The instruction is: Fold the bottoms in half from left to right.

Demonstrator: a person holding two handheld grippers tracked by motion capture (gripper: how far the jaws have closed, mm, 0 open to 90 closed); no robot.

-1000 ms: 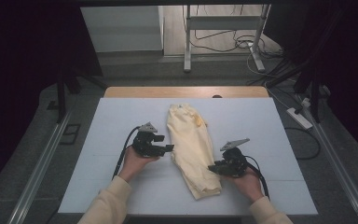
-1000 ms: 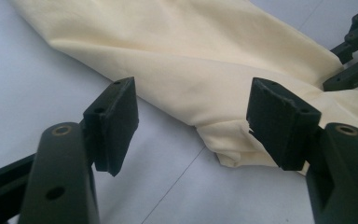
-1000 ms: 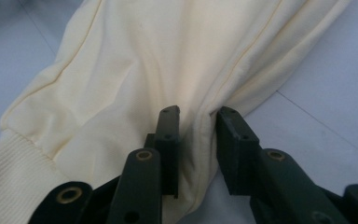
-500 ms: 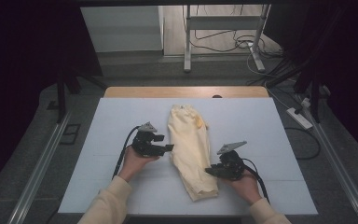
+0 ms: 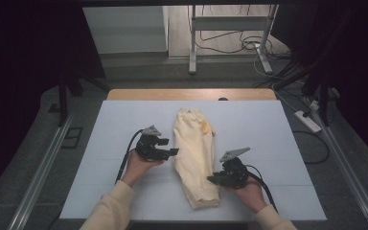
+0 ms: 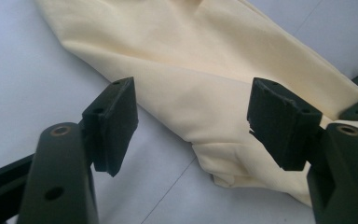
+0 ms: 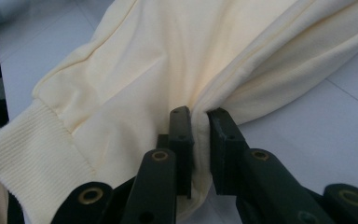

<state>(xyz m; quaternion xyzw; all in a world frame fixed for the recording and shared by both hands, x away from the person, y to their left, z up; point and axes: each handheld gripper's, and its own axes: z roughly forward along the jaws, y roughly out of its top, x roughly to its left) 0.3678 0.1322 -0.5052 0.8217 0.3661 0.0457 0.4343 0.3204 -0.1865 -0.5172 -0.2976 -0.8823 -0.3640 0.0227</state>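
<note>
A pale yellow garment (image 5: 195,155), folded lengthwise into a long narrow bundle, lies down the middle of the table (image 5: 278,143), one end toward the far edge and the other near the person. It looks like a sweatshirt: the right gripper view shows a ribbed cuff or hem (image 7: 25,154) and stitched seams. A small darker yellow patch sits near its far end.

The cloth is soft and light, and it will sag and drape from any pinch, so a single grip would likely let the rest trail. It should not slip much against rubber pads. Judging by the layers, the best holds are on a folded edge or seam, with both ends taken at once to keep the fold together.

The right hand-held gripper (image 5: 219,179) is at the garment's right edge, near its near end. Its jaws are closed almost together with a fold of the fabric (image 7: 199,116) pinched between them.

The left hand-held gripper (image 5: 172,152) sits just beside the garment's left edge, about midway along. Its jaws stand wide apart and hold nothing; the left gripper view shows the cloth's edge (image 6: 200,140) lying between and beyond them, not yet grasped.

Beyond the white table are a dark floor, cables and a metal stand.
</note>
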